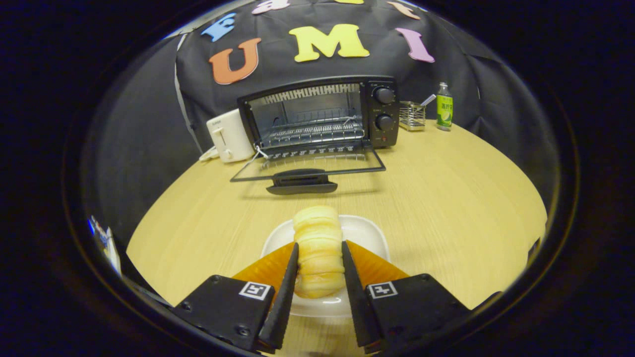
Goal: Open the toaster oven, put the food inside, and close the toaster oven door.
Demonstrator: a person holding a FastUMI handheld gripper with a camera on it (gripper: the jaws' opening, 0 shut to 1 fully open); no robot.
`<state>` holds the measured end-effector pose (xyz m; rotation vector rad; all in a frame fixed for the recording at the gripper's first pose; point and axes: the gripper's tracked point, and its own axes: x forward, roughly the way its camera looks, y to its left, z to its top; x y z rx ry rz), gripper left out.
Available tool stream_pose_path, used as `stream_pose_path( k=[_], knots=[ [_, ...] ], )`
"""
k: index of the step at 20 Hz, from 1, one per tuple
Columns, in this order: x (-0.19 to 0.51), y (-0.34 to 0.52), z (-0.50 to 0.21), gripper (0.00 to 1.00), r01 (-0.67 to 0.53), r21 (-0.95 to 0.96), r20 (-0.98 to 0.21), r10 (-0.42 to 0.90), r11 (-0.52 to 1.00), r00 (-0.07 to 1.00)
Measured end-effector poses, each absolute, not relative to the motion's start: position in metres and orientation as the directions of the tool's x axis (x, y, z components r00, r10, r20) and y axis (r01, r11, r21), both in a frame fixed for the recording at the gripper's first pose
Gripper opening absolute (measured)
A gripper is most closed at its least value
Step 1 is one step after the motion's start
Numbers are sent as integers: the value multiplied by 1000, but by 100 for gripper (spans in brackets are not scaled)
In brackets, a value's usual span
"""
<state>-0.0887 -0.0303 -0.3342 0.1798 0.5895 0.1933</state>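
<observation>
Between my two fingers the gripper (320, 250) is clenched on the bread roll (317, 250), which sits just over the white plate (369, 233) on the wooden table (446, 198). Beyond it the toaster oven (317, 116) stands with its door (305, 171) already folded down, so I judge the loading step is in hand. Next I must carry the roll forward, over the door, onto the rack (312, 131).

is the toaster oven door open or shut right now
Open. The toaster oven door lies folded down flat above the table, with the wire rack inside exposed.
</observation>
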Motion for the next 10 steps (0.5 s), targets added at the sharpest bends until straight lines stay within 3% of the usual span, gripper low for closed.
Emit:
stream_pose_path(
  k=[10],
  knots=[
    [-11, 16, -225, 57, -155, 532, -338, 377, 832, 863]
  ],
)
